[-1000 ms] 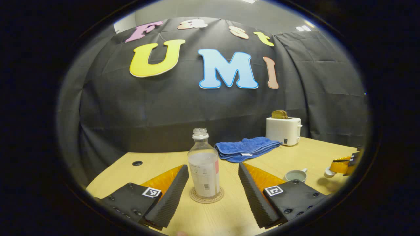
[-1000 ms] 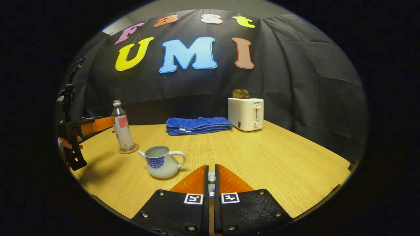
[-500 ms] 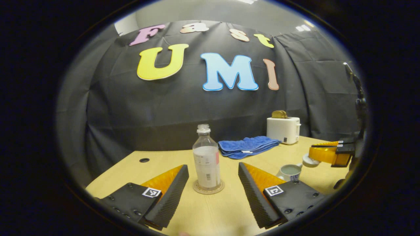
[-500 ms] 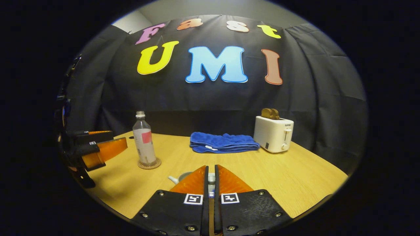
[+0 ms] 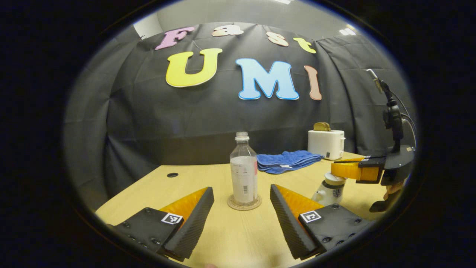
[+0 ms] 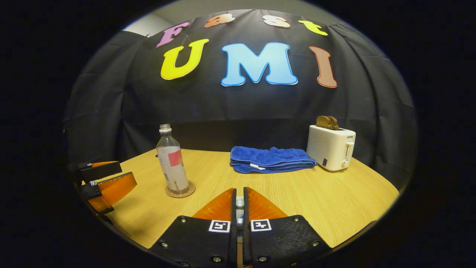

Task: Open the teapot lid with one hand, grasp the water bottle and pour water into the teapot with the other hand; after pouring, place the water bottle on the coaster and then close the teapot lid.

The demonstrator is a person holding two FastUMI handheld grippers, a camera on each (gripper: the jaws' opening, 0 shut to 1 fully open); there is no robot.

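The clear water bottle [image 5: 243, 175], uncapped, stands upright on the round coaster [image 5: 244, 203] at mid-table. My left gripper [image 5: 241, 190] is open just short of it, nothing between its fingers. To the right, the white-and-blue teapot [image 5: 329, 192] carries its lid [image 5: 333, 178] at its mouth, and my right gripper [image 5: 336, 170] grips that lid from above. In the right gripper view my right gripper [image 6: 240, 204] is shut on the lid's small knob [image 6: 240, 202], hiding the pot below. The bottle [image 6: 172, 163], coaster [image 6: 180, 192] and open left gripper [image 6: 108, 178] are at the left.
A folded blue towel [image 6: 269, 160] lies at the back of the wooden table [image 6: 297, 193]. A white toaster [image 6: 331, 147] with bread in it stands at the back right. A round cable hole [image 5: 172, 174] is in the table's far left.
My right gripper carried the lid leftward and down onto the teapot's mouth. My left gripper drew back a little from the bottle, which stayed on the coaster.
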